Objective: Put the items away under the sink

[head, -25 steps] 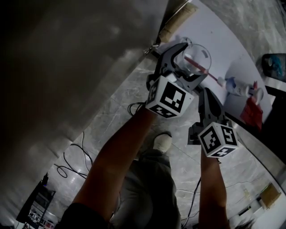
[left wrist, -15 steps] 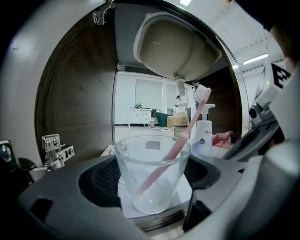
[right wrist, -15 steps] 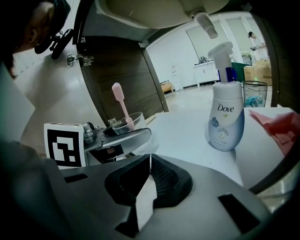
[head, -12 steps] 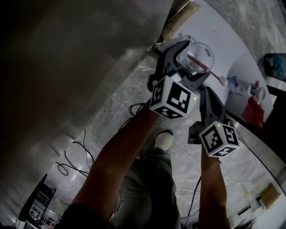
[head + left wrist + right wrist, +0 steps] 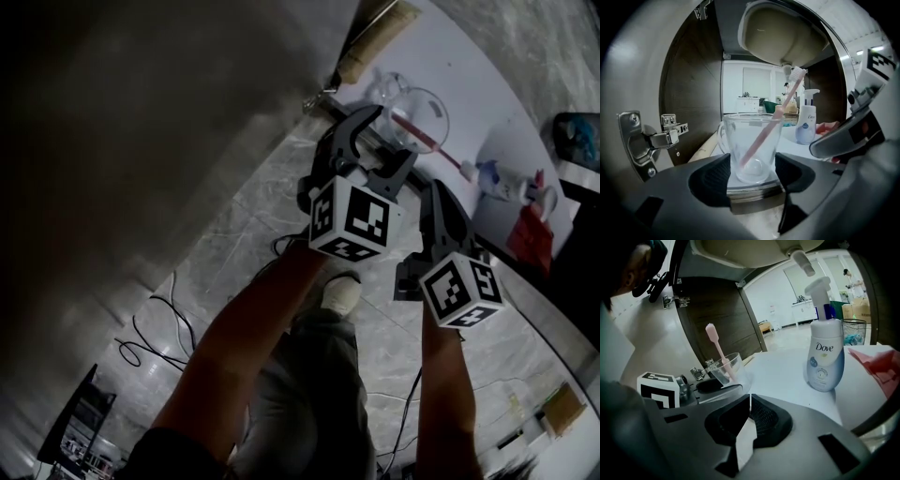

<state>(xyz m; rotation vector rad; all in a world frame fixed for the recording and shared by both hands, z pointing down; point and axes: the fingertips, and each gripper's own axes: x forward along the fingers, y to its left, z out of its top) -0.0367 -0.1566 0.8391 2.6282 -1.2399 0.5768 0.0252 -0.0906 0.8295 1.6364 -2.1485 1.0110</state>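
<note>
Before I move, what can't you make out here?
- Red thing: right gripper view, cut off by the right edge; head view, too small to identify.
- Bottle: fine print too small in every view.
- Bin: head view, cut off by the right edge; right gripper view, partly behind the bottle.

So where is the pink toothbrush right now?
The toothbrush leans in the glass cup on the white shelf under the sink, mid left gripper view, with the Dove bottle on its right.
</note>
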